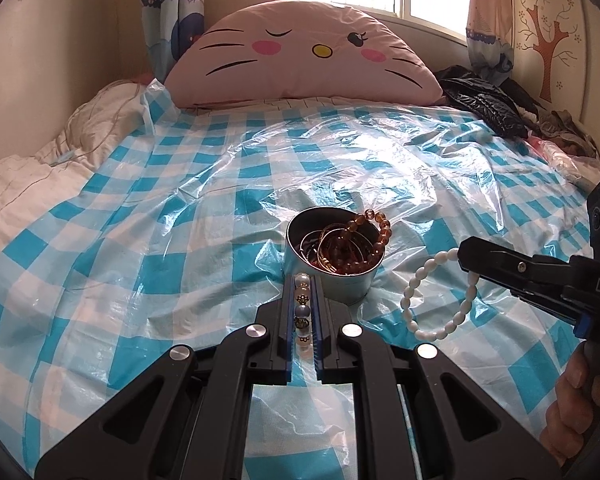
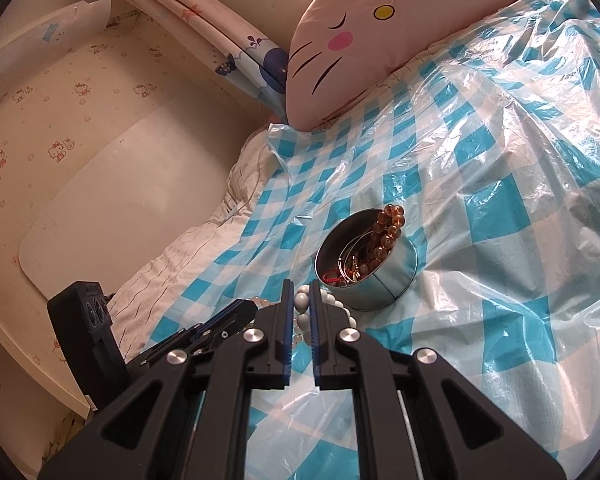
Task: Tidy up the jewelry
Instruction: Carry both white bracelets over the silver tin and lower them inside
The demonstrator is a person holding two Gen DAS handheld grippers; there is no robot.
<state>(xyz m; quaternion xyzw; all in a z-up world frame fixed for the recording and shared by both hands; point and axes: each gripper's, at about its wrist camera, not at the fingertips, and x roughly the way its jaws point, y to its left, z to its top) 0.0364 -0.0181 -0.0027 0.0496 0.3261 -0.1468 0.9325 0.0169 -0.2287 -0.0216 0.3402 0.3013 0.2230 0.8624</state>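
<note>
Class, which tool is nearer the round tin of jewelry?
Left. The left tool nearly touches the tin; the right tool is off to its side.

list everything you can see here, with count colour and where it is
tin: 1, silver, on the checked sheet
amber bead bracelet: 1, brown, draped over the tin's rim
bangles: several, gold and silver, inside the tin
white bead bracelet: 1, white, hanging from the right gripper
blue-grey bead bracelet: 1, pale blue, between the left gripper's fingers
plastic sheet: 1, blue-white check, over the bed
cat pillow: 1, pink, at the bed's head
left gripper: black
right gripper: black
</note>
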